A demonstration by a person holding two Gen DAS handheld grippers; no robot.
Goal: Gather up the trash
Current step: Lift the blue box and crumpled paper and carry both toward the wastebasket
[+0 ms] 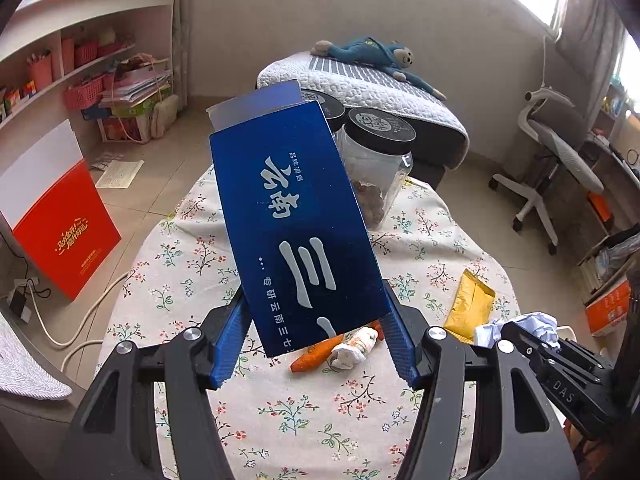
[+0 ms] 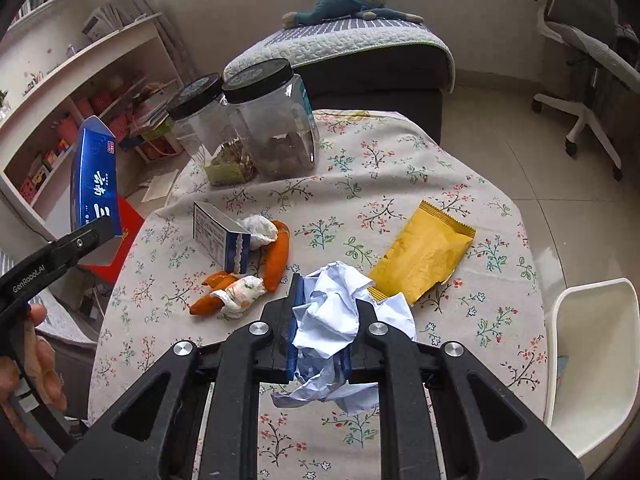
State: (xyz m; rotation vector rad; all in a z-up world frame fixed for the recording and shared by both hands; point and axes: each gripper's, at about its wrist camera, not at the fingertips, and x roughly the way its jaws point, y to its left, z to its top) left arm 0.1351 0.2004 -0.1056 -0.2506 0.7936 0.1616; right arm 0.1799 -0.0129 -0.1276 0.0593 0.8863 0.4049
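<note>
Both your claws are loaded above the floral desk (image 2: 400, 168).

Your left claw (image 1: 316, 344) grips a tall blue carton (image 1: 292, 224) by its lower end, held clear of the desk and tilted. Your right claw (image 2: 320, 332) is clamped on a crumpled white paper ball (image 2: 332, 320). On the desk lie a yellow wrapper (image 2: 420, 256), orange peels (image 2: 276, 256), wadded tissues (image 2: 240, 296) and a small box (image 2: 220, 240), near two black-lidded jars (image 2: 272, 128).

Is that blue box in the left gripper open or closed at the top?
Open. The blue box has its top flap lifted at the far end, and the left gripper grips its lower end.
</note>
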